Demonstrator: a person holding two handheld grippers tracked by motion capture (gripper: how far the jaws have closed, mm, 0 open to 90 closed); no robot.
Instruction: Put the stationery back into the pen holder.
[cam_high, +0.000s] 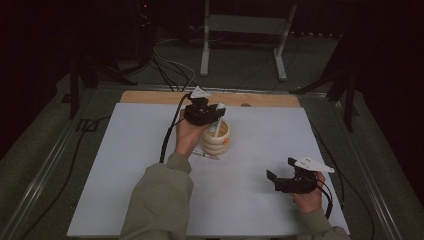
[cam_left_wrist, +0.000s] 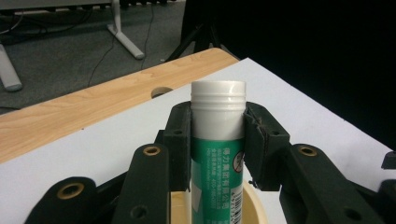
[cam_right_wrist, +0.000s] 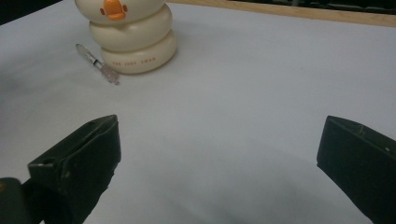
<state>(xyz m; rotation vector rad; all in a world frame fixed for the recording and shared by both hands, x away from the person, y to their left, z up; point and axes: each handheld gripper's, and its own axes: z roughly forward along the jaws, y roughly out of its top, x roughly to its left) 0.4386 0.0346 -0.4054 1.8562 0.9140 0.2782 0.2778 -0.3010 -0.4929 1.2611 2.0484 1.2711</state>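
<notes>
Two grippers in the high view: left gripper (cam_high: 212, 116) held over the cream ringed holder (cam_high: 216, 141) near the middle of the white surface (cam_high: 125, 175), jaws pinching a white-capped tube (cam_high: 217, 128) that stands in the holder's mouth. Right gripper (cam_high: 280, 176) rests near the right front corner, jaws spread, nothing between them. A thin pen-like item (cam_high: 206, 156) lies on the surface at the holder's near-left foot.

Left gripper view: jaws pressed on the tube (cam_left_wrist: 218, 135) just below its ribbed white cap, green label under the pads (cam_left_wrist: 180, 140). Tube upright, lower end inside the holder rim (cam_left_wrist: 254, 207). Far behind, a wooden strip (cam_left_wrist: 93, 107) marks the surface's far edge.

Right gripper view: jaws wide apart, bare sheet ahead. Holder (cam_right_wrist: 133, 35) sits far left with an orange mark on its face; the thin item (cam_right_wrist: 98, 63) lies just beside its base, whether touching I cannot tell.

Judgement: step in hand is seating or lifting the tube at the holder; which, cannot tell. Next move calls for a straight vertical path so the tube does not tip the holder.

Room: open sheet on all sides; near-left of the holder is the one cluttered spot.
</notes>
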